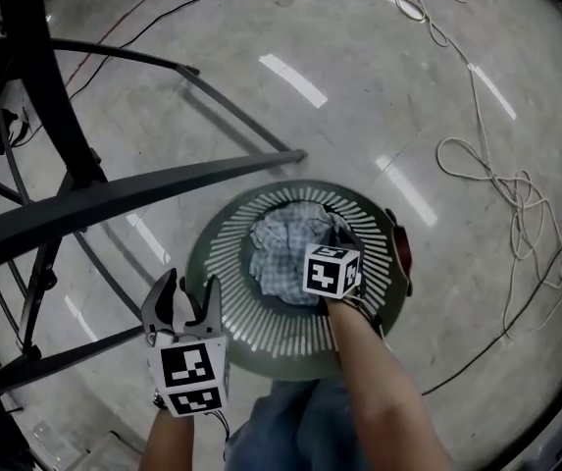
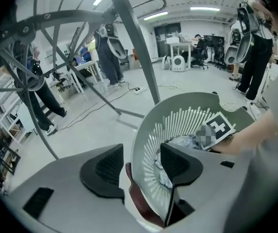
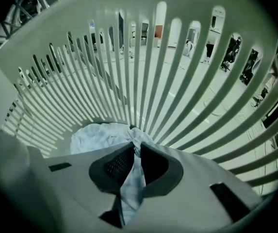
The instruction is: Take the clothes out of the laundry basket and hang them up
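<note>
While the right tongs reach down inside the laundry basket, their jaws are clamped on a raised fold of the checked garment, which lies bunched on the basket floor directly beneath. The left tongs hover at the near-left rim, jaws partly apart, gripping nothing; lifting falls to the right.

The room is bright from long white lamps on the ceiling. They leave shiny white streaks on the smooth grey floor. All three pictures bend at the edges and go black in the corners. Inside the round grey-green plastic laundry basket with slits it is dim and greenish. Light comes through the slits onto the pale blue crumpled cloth. A person's arm looks blurry.
</note>
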`<action>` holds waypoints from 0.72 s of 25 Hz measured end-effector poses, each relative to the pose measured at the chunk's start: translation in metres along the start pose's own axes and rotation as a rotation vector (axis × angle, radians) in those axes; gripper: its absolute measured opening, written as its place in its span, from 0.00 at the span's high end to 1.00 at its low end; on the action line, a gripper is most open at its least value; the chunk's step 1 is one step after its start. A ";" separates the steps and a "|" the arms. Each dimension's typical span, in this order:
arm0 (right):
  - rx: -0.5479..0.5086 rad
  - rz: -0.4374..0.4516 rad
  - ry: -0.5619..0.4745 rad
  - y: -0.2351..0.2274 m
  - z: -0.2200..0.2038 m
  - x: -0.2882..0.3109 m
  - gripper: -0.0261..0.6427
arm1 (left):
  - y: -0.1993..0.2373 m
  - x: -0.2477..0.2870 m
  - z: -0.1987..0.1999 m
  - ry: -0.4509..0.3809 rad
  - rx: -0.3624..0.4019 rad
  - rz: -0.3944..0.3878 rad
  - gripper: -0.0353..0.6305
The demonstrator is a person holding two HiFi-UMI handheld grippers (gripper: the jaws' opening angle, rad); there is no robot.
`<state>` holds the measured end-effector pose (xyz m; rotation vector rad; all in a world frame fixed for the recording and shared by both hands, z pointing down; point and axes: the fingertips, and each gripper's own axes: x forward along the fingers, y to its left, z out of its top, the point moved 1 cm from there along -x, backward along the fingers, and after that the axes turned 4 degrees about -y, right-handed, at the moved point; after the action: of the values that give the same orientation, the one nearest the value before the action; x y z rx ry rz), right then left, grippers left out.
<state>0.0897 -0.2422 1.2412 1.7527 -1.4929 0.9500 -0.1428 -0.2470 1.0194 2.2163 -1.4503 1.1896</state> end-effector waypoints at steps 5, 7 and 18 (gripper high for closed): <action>-0.034 0.098 -0.033 0.012 0.030 -0.061 0.91 | -0.006 -0.038 0.013 0.013 -0.039 0.007 0.59; -0.022 0.157 -0.037 0.016 0.039 -0.090 0.91 | -0.007 -0.056 0.023 0.011 -0.060 0.014 0.59; -0.274 0.463 -0.028 0.026 0.066 -0.256 0.91 | -0.019 -0.160 0.082 0.000 -0.126 0.021 0.59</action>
<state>0.0476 -0.1667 0.9901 1.2547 -1.9919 0.8873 -0.1142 -0.1811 0.8538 2.1221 -1.5085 1.0735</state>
